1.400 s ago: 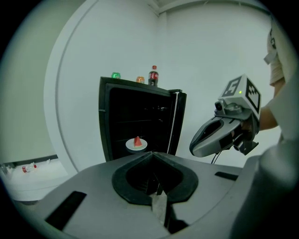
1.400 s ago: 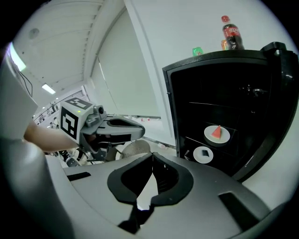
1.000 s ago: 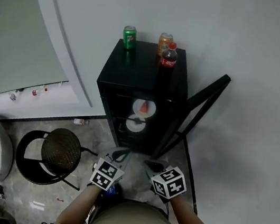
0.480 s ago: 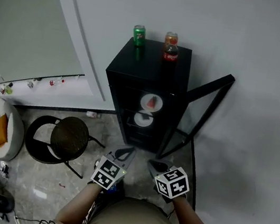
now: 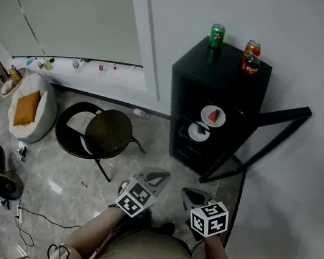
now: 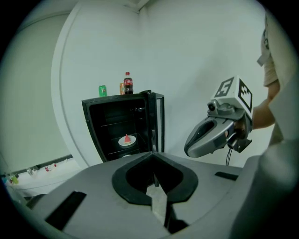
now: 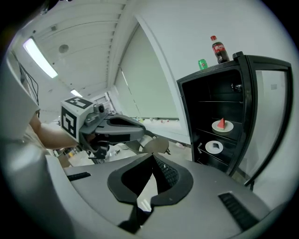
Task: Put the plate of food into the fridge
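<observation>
Fridge (image 5: 221, 74) with door open, plate of food (image 5: 213, 115) on a shelf inside, left hand-held gripper (image 5: 154, 178) and right hand-held gripper (image 5: 195, 197) well apart from it, jaws together, empty.

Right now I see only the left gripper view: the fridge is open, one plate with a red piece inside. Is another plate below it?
Observer: Yes, the right gripper view shows a second plate, with a dark piece, one shelf below the red-topped plate.
Operator: Does the right gripper hold anything?
Observer: No, the right gripper is shut and empty.
Operator: What stands on the floor nearby?
Observer: In the head view, a round black chair stands left of the fridge.
</observation>
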Motion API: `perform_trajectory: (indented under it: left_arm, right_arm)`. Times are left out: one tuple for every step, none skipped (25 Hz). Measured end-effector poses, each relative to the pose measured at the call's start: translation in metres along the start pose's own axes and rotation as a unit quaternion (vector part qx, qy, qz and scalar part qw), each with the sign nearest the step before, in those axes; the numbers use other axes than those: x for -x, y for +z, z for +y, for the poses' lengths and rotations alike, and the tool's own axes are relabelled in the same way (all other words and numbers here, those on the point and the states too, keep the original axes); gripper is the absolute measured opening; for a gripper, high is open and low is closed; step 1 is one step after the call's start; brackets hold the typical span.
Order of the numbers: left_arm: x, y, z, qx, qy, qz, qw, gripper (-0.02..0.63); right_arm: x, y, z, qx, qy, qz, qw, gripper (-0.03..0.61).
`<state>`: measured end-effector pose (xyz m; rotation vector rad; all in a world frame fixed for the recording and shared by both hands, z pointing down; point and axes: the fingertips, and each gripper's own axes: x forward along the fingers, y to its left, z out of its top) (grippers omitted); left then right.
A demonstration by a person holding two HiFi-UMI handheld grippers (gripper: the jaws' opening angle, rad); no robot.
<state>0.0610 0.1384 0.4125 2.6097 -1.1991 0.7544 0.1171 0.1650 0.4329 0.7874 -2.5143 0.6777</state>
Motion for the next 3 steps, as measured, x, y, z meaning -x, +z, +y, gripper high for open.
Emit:
perform_trajectory:
  left_arm:
    - [0.0016,-0.0007,0.0003,0.002,0.000,-0.002,1.0000,0.009]
    - [0.0030,-0.0015,0.0008,0.003,0.000,-0.004,1.0000,0.009]
    - [0.0042,-0.0022,0.0014,0.003,0.000,-0.006,1.0000,0.009]
  right_arm:
    - [-0.0013,-0.0012,0.0027,-0.001,0.002,0.001,1.000,0.021]
    - [-0.0027,-0.0022,0.0052,-0.001,0.005,0.002,1.000,0.021]
    - [-0.0043,-0.0029,0.0075,-0.001,0.007,0.003,1.000,0.021]
